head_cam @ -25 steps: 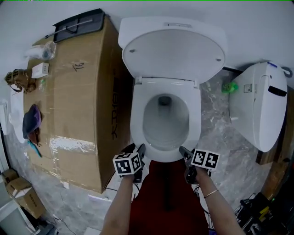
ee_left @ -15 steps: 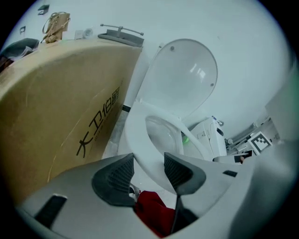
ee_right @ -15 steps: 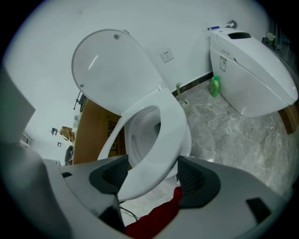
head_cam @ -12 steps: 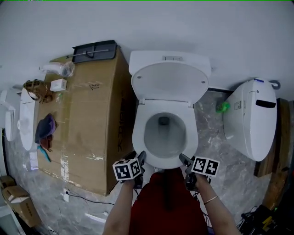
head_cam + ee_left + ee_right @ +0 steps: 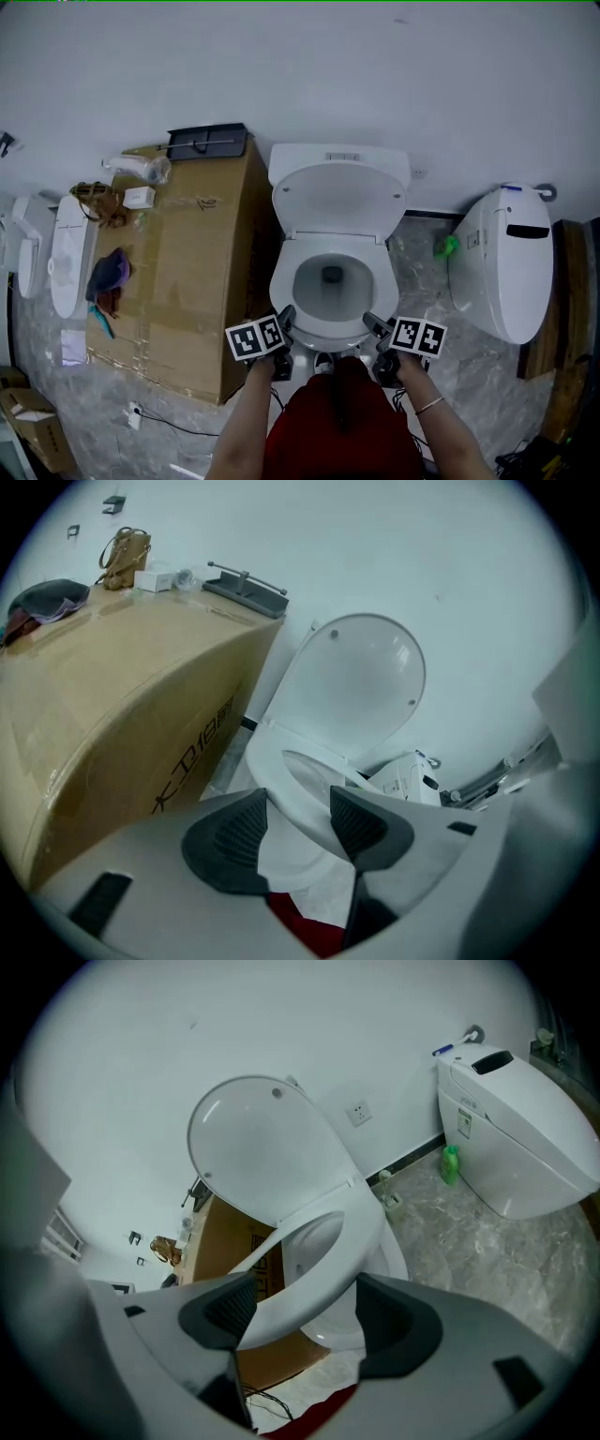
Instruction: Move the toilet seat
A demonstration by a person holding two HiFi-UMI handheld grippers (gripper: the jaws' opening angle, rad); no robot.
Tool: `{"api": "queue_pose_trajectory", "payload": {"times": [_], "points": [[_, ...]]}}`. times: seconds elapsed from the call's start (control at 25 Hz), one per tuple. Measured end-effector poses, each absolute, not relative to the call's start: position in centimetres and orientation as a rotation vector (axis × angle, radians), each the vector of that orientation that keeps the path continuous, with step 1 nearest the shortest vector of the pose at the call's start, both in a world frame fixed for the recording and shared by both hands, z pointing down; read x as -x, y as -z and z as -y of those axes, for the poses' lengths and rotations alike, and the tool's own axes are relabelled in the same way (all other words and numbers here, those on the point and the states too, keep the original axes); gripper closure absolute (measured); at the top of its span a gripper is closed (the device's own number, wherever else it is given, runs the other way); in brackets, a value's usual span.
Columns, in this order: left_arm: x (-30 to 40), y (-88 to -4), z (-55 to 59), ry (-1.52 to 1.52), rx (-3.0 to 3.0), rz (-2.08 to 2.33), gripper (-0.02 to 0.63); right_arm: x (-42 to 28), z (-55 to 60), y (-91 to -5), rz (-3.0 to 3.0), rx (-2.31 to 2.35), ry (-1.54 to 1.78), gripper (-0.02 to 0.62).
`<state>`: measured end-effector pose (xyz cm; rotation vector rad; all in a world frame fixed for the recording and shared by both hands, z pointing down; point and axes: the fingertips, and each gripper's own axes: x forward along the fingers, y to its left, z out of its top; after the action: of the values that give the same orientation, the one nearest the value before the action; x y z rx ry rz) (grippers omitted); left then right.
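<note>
A white toilet stands in the centre of the head view against a pale wall, its lid [image 5: 339, 202] raised and leaning back. The toilet seat [image 5: 281, 281] lies forward over the bowl, its front rim at the lower middle of the frame. The left gripper [image 5: 284, 319] and the right gripper [image 5: 372, 323] meet that rim from either side of its front curve. In each gripper view the rim fills the space between the two dark pads, so both appear clamped on it. The right gripper view suggests the front of the seat sits a little off the bowl, though this is hard to confirm. A large cardboard box [image 5: 178, 281] stands just left of the toilet, and a second toilet [image 5: 497, 258] sits at the right edge. The smooth, rounded rim seems the main risk: if either grip is shallow, it could slide off the pads and the seat would drop onto the bowl. Raising one side faster than the other would likely twist the hinges at the back.
</note>
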<state>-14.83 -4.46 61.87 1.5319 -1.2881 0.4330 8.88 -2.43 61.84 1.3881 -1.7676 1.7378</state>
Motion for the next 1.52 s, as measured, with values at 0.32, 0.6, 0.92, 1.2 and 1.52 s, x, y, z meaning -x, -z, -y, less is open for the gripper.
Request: {"api": "queue_pose_trajectory", "payload": {"times": [0.32, 0.6, 0.92, 1.2, 1.52], "points": [[14.7, -58.1, 6.6, -0.368, -1.560, 1.335, 0.393, -9.2, 4.9, -58.9, 1.839, -1.386, -1.791, 0.275], [14.7, -53.5, 7.4, -0.317, -1.745, 1.427, 0.394, -9.5, 7.5, -56.6, 1.906, -1.397, -1.772, 0.275], [12.9, -50.9, 8.4, -0.408, -1.932, 1.456, 0.430, -9.7, 10.1, -54.7, 1.951, -1.449, -1.814, 0.273], [11.4, -50.0, 8.9, -0.456, -2.018, 1.443, 0.460, -9.9, 11.8, -53.7, 1.974, -1.459, -1.846, 0.273], [10.5, -49.9, 11.0, -0.448, -2.035, 1.450, 0.463, -10.1, 13.1, -52.8, 2.002, -1.470, -1.882, 0.273]]}}
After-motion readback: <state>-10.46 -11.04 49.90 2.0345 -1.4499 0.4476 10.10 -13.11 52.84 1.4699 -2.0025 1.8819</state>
